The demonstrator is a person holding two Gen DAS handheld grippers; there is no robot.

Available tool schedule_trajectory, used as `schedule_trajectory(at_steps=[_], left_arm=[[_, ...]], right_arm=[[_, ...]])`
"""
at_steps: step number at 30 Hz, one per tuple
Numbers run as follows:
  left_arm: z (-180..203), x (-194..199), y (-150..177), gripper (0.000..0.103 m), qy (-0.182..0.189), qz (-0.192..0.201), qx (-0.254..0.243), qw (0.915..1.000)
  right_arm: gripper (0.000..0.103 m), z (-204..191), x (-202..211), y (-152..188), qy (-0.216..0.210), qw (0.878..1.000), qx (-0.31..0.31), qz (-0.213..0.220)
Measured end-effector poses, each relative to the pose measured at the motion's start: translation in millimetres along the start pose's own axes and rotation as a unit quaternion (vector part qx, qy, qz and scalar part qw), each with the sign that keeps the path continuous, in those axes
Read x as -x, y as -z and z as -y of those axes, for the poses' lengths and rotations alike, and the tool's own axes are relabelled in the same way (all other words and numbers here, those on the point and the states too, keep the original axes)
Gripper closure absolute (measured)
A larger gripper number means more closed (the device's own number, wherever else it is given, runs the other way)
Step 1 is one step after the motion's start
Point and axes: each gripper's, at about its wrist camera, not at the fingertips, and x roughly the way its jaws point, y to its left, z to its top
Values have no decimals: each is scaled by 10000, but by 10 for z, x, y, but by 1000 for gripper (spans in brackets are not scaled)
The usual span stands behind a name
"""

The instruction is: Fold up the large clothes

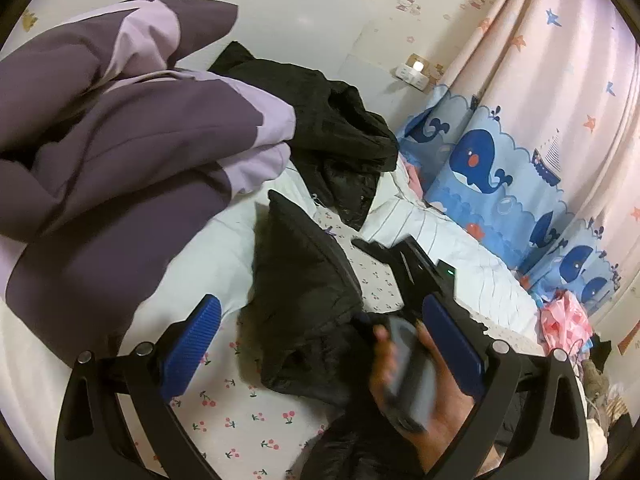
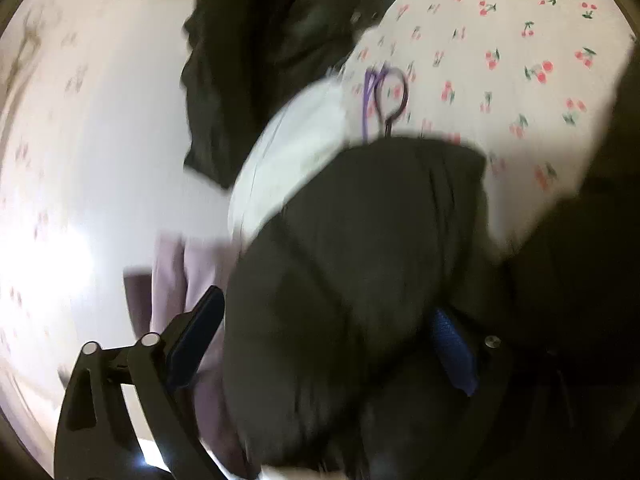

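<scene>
A black padded jacket (image 1: 304, 280) lies crumpled on the cherry-print bed sheet (image 1: 240, 420). My left gripper (image 1: 320, 344) hovers over its near end, blue pads wide apart and nothing pinched. A hand (image 1: 440, 412) wraps the grey handle (image 1: 408, 380) of the other gripper just beyond my right pad. In the blurred right wrist view, the jacket (image 2: 360, 260) bulges between the spread jaws of the right gripper (image 2: 324, 340). It covers part of the right pad (image 2: 452, 344), while the left pad (image 2: 196, 340) stands apart from the cloth.
A second black garment (image 1: 340, 136) is heaped further back on the bed, beside a bulky purple and lilac quilt (image 1: 120, 140) on the left. A whale-print curtain (image 1: 480, 160) hangs at the right. A thin purple loop (image 2: 390, 92) lies on the sheet (image 2: 520, 40).
</scene>
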Motion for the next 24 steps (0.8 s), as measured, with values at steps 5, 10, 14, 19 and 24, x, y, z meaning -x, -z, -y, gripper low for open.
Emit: schedule_trajectory(at_steps=[5,10,14,19,24], left_arm=[[-46,-28,-23,6,-9,-8,136,9999],[-87,-11,-19,6,-5,-8,344,9994],[-19,-13,19,6,23,-37,289,9996],[209,-84,117,6,143,-222,119,9996],[545,-181,276,6,312,-447,-156,9984]], right_arm=[[94,-318,79,-82,328,9954,807,407],[95,-1093,573,64,717,9690,2231,786],[95,-1752,1366,179,863,9356,3106,1440],[95,-2147,2604,381,1287,8838,3748,2488],[95,-1702,3894,761,2106,8328,3709,3528]])
